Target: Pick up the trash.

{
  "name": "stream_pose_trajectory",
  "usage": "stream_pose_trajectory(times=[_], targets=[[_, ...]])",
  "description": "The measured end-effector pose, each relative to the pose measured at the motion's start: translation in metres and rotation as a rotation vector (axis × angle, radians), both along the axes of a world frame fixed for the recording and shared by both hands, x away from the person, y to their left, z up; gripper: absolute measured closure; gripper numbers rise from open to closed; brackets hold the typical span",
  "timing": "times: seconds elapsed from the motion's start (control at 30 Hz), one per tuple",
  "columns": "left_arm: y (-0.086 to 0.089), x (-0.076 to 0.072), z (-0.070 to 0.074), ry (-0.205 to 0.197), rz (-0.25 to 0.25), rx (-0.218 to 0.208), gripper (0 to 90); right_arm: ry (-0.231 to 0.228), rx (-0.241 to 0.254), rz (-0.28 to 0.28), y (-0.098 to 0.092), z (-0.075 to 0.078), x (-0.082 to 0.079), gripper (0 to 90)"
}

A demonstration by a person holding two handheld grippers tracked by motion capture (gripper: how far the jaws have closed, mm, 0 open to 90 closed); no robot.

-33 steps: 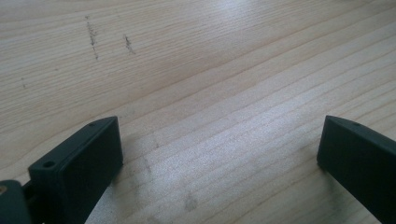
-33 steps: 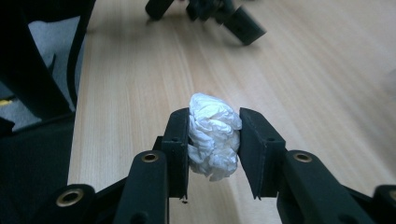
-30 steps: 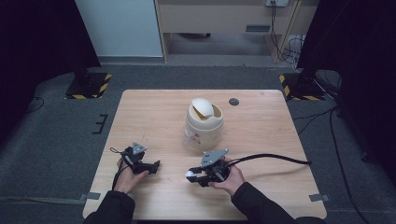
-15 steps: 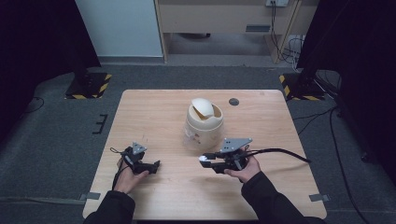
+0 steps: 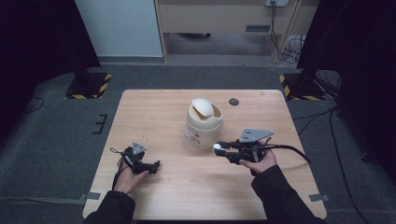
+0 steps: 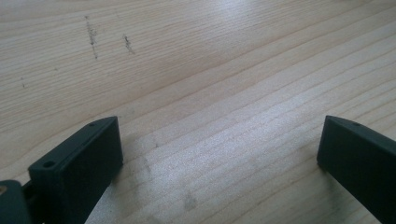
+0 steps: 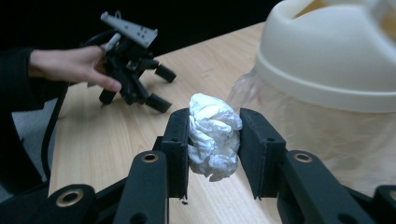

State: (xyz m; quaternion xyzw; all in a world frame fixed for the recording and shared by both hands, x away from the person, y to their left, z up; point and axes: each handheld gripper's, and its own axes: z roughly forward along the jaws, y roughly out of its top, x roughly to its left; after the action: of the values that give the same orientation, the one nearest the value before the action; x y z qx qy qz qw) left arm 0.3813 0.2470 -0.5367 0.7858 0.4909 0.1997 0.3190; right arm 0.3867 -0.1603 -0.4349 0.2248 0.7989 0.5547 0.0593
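Observation:
A crumpled white paper ball is pinched between the two black jaws of my right gripper, which is shut on it. In the high view that gripper holds the paper ball just right of a cream bin with a swing lid, close to its clear lower wall. My left gripper rests on the table at the front left, open, with bare wood between its jaws. The right gripper view shows the left gripper farther off, held by a hand.
The wooden table has a small dark round disc near its far edge. A black cable trails right from the right gripper. Dark floor, striped stand bases and a cabinet lie beyond the table.
My right gripper has moved right and up toward the bin's right side, carrying the paper ball. The left gripper has stayed in place.

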Motion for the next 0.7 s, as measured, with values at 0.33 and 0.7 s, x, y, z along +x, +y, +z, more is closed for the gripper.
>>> stream_pose_trajectory(times=[0.33, 0.7], targets=[[0.000, 0.000, 0.000, 0.000, 0.001, -0.001, 0.0, -0.035, 0.059, -0.080, -0.028, 0.017, 0.006, 64.7], [0.000, 0.000, 0.000, -0.001, 0.001, -0.001, 0.0, -0.058, 0.101, -0.178, -0.057, 0.025, 0.013, 64.7]])
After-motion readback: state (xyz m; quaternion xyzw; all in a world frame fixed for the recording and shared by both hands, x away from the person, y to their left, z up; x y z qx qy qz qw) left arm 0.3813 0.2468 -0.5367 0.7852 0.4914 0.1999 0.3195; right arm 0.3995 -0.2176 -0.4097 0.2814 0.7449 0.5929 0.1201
